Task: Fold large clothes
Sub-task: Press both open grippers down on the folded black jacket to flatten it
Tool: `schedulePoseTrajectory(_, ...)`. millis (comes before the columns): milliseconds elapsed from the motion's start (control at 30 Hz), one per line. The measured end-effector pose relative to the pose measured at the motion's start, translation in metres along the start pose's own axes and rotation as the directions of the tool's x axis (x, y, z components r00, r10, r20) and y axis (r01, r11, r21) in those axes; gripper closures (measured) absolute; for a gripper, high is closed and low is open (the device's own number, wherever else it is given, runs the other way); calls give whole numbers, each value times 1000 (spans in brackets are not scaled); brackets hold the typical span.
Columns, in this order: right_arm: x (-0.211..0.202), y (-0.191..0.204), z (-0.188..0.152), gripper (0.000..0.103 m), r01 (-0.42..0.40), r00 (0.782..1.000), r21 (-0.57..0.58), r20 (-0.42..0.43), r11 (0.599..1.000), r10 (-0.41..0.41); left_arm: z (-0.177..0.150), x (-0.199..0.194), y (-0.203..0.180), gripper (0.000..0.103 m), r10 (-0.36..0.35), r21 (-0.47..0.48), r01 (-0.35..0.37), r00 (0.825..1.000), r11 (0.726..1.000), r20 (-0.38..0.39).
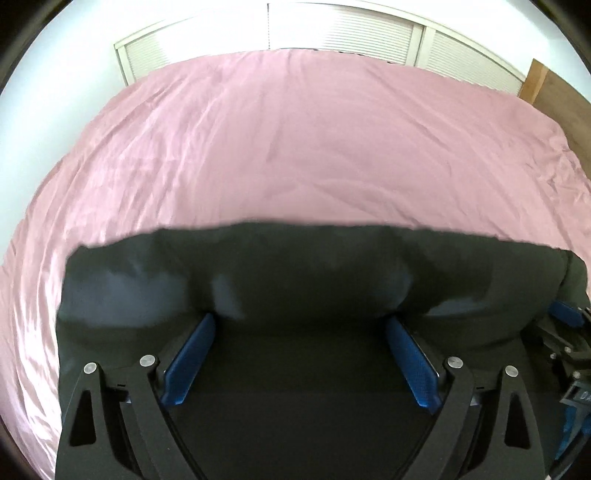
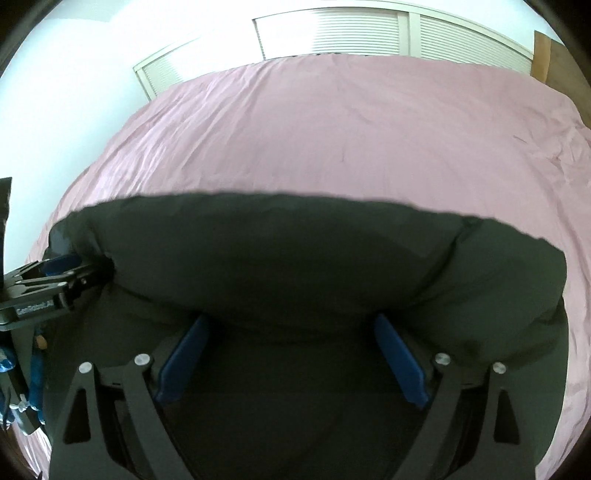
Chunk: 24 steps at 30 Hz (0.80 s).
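Note:
A large black garment (image 1: 295,273) lies on the pink bed sheet (image 1: 295,147), its folded far edge running across both views. My left gripper (image 1: 299,321) is open, its blue pads (image 1: 192,354) wide apart with the fingertips tucked under the raised black fold. My right gripper (image 2: 291,321) is open the same way over the garment (image 2: 295,251), blue pads (image 2: 400,358) spread, tips hidden under the fold. The left gripper also shows at the left of the right wrist view (image 2: 55,273), at the garment's left edge.
The pink sheet (image 2: 351,129) covers the whole bed beyond the garment. White louvred doors (image 1: 369,33) stand behind the bed. A brown wooden panel (image 1: 554,96) is at the far right. A white wall is on the left.

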State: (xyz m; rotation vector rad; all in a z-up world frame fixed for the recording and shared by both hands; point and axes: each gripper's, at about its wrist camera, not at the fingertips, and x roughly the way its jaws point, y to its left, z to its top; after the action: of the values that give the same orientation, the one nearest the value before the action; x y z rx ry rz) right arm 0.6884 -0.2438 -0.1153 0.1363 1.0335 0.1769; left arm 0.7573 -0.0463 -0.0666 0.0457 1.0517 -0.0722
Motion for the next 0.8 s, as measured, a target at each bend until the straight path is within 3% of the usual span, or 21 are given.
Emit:
schedulePoseTrajectory(167, 18, -33, 25, 11, -14, 1000, 100, -4, 995, 14, 14, 24, 3, 3, 24, -34, -25, 999, 999, -45)
schedulePoseTrajectory(367, 36, -84, 36, 11, 56, 998, 218, -47, 974, -47, 29, 43, 30, 2, 20, -139, -36, 993, 990, -120)
schedulePoseTrajectory(467, 28, -101, 47, 11, 129, 991, 223, -59, 966, -119, 33, 23, 45, 3, 64, -171, -78, 994, 982, -85)
schedulePoseTrajectory(633, -13, -112, 46, 11, 151, 988, 196, 9, 969, -156, 25, -20, 52, 5, 112, -151, -110, 994, 983, 6)
schedulePoseTrajectory(800, -52, -98, 32, 11, 118, 989, 158, 66, 980, -129, -11, -57, 44, 5, 74, -123, -66, 995, 990, 65)
